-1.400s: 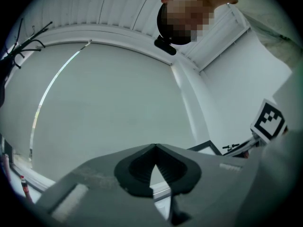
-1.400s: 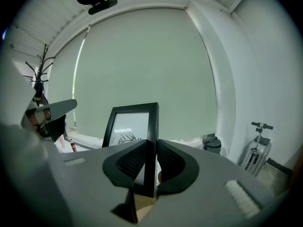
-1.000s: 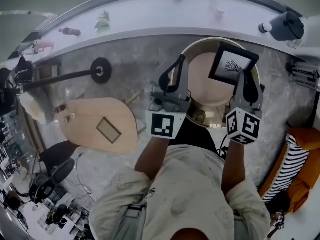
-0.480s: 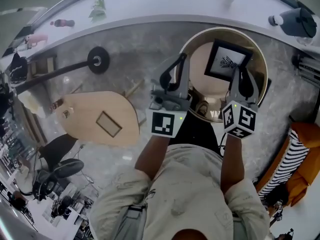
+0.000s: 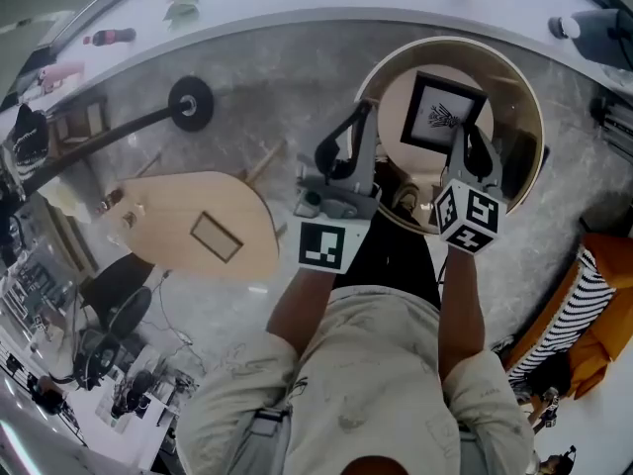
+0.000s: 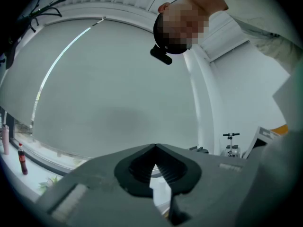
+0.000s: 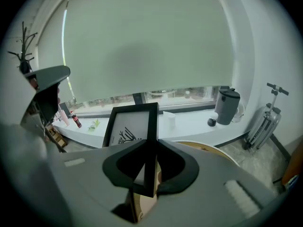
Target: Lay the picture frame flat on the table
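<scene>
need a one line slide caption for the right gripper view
Right tongs clamped on one edge of a black picture frame, with a round wooden table and a window ledge beyond.

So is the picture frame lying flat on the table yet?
Not yet. The right gripper clamps the picture frame by its edge, holding it tilted over the round table.

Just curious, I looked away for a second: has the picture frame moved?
Yes. The picture frame, held by the right gripper, earlier overlapped the round table's rim; now it shows wholly inside that rim.
</scene>
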Motion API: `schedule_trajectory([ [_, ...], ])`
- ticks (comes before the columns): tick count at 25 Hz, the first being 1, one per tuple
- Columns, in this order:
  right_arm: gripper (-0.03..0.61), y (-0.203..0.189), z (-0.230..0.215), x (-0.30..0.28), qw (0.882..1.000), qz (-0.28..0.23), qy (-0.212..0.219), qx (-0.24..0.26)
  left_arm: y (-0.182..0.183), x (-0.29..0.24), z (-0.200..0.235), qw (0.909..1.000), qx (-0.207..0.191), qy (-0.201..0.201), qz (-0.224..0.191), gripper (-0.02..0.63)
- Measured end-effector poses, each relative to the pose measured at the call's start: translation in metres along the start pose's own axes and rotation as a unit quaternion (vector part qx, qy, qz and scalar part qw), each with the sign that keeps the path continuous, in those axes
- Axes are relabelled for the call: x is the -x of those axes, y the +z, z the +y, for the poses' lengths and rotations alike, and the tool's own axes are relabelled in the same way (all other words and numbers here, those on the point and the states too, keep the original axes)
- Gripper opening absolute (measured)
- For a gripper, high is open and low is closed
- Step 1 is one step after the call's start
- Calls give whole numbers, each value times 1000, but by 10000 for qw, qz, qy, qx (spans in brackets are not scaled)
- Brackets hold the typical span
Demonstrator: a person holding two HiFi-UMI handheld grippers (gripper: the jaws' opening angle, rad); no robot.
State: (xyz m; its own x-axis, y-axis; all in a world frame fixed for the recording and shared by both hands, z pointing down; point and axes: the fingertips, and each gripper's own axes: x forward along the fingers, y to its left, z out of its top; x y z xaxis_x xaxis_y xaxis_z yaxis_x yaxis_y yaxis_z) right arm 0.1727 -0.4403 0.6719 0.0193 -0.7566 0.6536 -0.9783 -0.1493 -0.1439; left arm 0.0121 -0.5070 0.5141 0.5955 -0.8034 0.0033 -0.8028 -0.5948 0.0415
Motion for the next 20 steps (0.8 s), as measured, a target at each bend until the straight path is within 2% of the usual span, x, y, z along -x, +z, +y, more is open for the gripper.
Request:
schedule_trajectory([
  [8,71,-67,-8,-50,9967,811,-43,-57,-33,-4,8,9997,80,-37,236,3],
  [20,71,-172,-18,-96,9817,1888,-11,-245,-73,-8,6,9990,144,-72,406,3],
])
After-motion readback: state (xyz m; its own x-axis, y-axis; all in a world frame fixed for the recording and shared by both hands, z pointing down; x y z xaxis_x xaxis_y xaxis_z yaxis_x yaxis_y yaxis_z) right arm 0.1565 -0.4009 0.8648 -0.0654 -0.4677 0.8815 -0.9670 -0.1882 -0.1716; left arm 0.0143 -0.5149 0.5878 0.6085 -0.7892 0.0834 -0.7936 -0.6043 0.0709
